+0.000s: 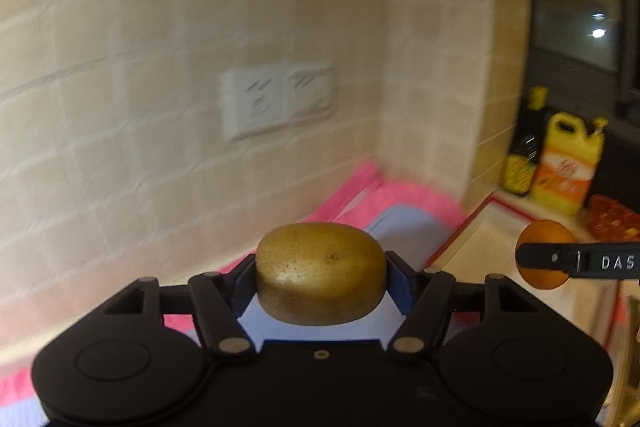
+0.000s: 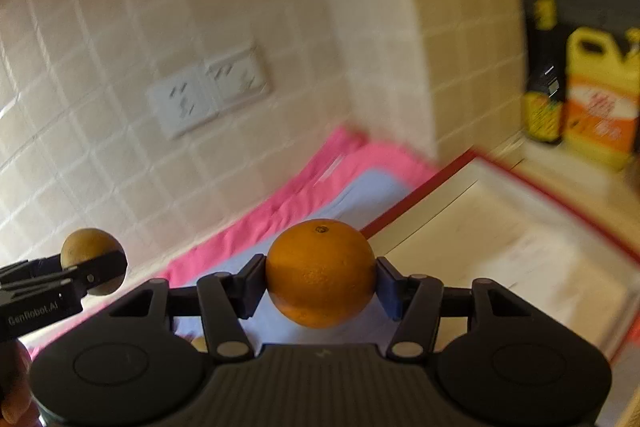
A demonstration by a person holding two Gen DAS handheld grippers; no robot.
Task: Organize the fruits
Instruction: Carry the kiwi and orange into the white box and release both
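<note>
Left wrist view: the left claw pinches a brown pear, lifted above the worktop's pink cloth. Right wrist view: the right claw clamps an orange near the red-edged tray. Round skins could roll free if either grip slackens.

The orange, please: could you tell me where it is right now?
The orange is clamped in the right tongs, lifted above the pink cloth, with the red-edged tray to its right.
</note>
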